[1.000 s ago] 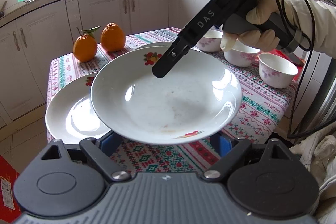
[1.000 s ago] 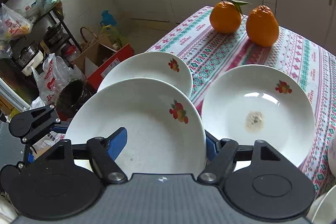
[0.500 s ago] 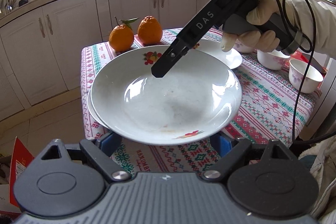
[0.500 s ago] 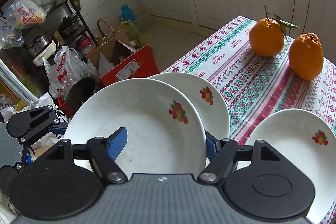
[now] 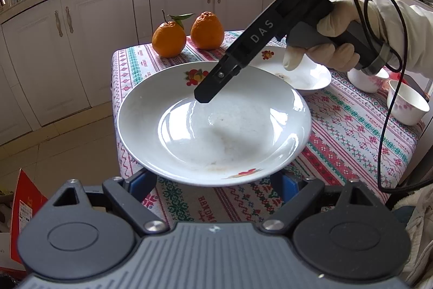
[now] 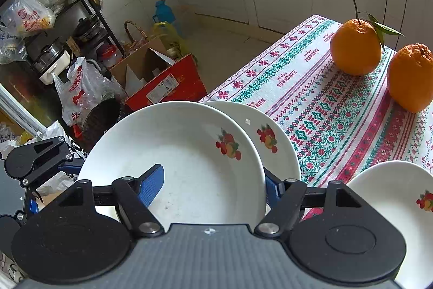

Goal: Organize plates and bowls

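A white plate with a fruit print (image 5: pixel 216 126) hangs over the table's near corner. My right gripper (image 5: pixel 205 96) is shut on its far rim, one finger lying inside the plate, the other hidden underneath. In the right wrist view a blue pad (image 6: pixel 154 186) presses on the same plate (image 6: pixel 189 167) inside my right gripper (image 6: pixel 213 180). My left gripper (image 5: pixel 213 180) stands wide, both fingers under the near rim. I cannot tell whether they touch it. A second matching plate (image 6: pixel 273 142) lies on the cloth just beneath, mostly covered.
A third plate (image 5: pixel 305 72) sits further along the patterned tablecloth (image 5: pixel 351 132). Two oranges (image 5: pixel 186 38) stand at the far end and two small bowls (image 5: pixel 406 104) at the right. Beside the table's edge, a red cardboard box (image 6: pixel 165 83) and bags crowd the floor.
Both grippers carried the held plate sideways across the table. It now covers the plate at the table's corner, which earlier showed beside it. Neither gripper's hold changed.
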Tool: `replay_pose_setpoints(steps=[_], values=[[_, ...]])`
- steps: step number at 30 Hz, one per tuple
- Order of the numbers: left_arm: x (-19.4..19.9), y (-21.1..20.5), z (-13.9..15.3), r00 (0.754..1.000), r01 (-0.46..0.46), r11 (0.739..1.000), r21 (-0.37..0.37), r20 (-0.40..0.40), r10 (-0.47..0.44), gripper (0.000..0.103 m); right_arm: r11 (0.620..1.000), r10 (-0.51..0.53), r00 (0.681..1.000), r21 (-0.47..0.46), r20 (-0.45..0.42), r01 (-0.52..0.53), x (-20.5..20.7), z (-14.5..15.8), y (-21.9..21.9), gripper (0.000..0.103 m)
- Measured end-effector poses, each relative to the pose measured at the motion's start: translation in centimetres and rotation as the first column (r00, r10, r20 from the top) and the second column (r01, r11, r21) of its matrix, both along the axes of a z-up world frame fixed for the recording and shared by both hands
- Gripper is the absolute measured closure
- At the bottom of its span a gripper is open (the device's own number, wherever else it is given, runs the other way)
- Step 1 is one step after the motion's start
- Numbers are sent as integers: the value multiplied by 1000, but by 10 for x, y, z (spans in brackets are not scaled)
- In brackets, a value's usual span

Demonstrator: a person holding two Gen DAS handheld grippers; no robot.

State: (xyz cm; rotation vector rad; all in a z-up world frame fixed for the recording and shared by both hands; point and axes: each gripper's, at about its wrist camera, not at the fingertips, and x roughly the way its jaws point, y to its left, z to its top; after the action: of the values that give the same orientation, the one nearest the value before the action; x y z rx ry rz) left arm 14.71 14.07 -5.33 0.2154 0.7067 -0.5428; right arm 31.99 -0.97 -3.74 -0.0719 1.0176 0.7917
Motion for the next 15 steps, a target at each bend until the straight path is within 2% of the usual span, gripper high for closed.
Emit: replay_pose_setpoints(steps=[15], values=[[11,2,-5,1000,7,1000,18,2,-7,12,999,-37,999,-17,-34,36,6,-12,-12,23]])
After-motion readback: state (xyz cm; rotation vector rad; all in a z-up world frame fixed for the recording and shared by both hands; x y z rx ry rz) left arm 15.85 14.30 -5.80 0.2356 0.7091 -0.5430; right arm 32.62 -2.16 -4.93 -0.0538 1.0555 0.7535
